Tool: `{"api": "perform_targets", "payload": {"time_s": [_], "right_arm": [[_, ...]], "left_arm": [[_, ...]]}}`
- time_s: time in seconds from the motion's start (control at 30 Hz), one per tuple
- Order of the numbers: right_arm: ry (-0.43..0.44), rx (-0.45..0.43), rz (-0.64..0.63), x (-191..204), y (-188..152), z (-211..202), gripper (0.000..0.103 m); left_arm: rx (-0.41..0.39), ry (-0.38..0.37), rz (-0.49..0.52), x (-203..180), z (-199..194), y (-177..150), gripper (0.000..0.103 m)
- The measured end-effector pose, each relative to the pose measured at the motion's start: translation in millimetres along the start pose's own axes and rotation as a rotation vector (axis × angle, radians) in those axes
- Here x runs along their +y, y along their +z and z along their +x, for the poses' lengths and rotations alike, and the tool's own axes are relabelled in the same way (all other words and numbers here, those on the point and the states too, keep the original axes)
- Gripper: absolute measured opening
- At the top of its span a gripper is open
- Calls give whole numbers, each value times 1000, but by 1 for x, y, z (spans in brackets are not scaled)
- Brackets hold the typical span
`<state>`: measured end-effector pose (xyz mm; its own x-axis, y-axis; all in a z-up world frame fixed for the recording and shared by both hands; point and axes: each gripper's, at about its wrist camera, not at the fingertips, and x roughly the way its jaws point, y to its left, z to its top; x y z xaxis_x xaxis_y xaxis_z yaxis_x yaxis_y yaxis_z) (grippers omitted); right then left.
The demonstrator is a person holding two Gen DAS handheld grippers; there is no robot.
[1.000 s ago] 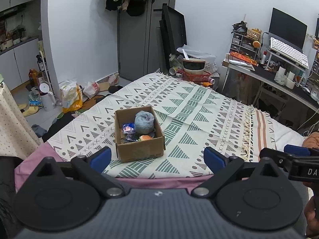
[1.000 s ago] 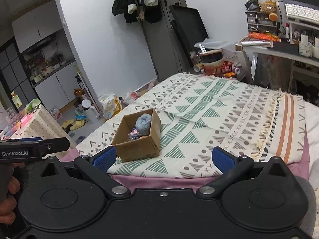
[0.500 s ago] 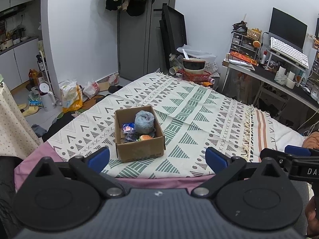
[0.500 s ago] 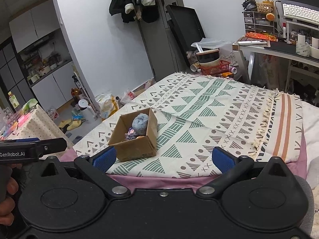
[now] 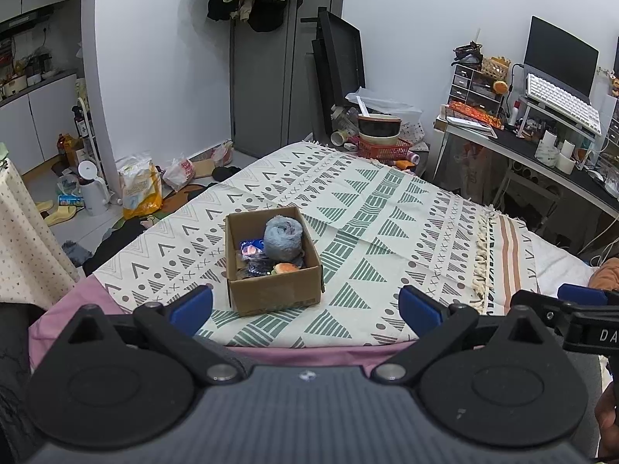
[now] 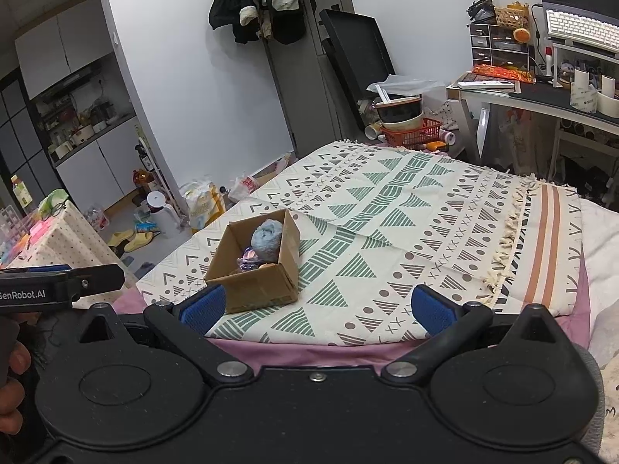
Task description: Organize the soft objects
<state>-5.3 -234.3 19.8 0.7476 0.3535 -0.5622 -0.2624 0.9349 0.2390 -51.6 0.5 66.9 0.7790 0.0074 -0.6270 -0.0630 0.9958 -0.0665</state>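
Note:
A brown cardboard box point(image 5: 271, 294) point(image 6: 259, 290) stands on the patterned blanket point(image 5: 387, 216) point(image 6: 406, 208) near the bed's front edge. Inside it lie a rolled grey-blue cloth point(image 5: 282, 236) point(image 6: 266, 239), a blue packet point(image 5: 250, 248) and a small orange-and-cream soft toy point(image 5: 285, 268). My left gripper point(image 5: 305, 307) is open and held back from the bed, with the box just beyond its left finger. My right gripper point(image 6: 317, 307) is open too, empty, the box ahead of its left finger. Each gripper shows at the edge of the other's view.
A desk point(image 5: 541, 154) with a keyboard, monitor and paper rolls runs along the right. A red basket with bowls point(image 5: 381, 143) stands past the bed's far end. Bags, slippers and a white kettle point(image 5: 93, 193) litter the floor at left. A dotted tablecloth point(image 5: 23, 239) hangs at near left.
The right gripper has drifted slightly, so the box sits a little lower and nearer in its view. The left gripper has barely moved. Both stay open.

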Motion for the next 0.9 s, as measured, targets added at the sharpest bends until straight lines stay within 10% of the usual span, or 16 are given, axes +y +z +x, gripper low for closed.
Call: {"api": "perform_targets", "payload": {"time_s": [0.9], "right_arm": [[1,10,-6,-3,-3,8,103]], "left_arm": [[1,-25,32,-1,8,-10,101]]}}
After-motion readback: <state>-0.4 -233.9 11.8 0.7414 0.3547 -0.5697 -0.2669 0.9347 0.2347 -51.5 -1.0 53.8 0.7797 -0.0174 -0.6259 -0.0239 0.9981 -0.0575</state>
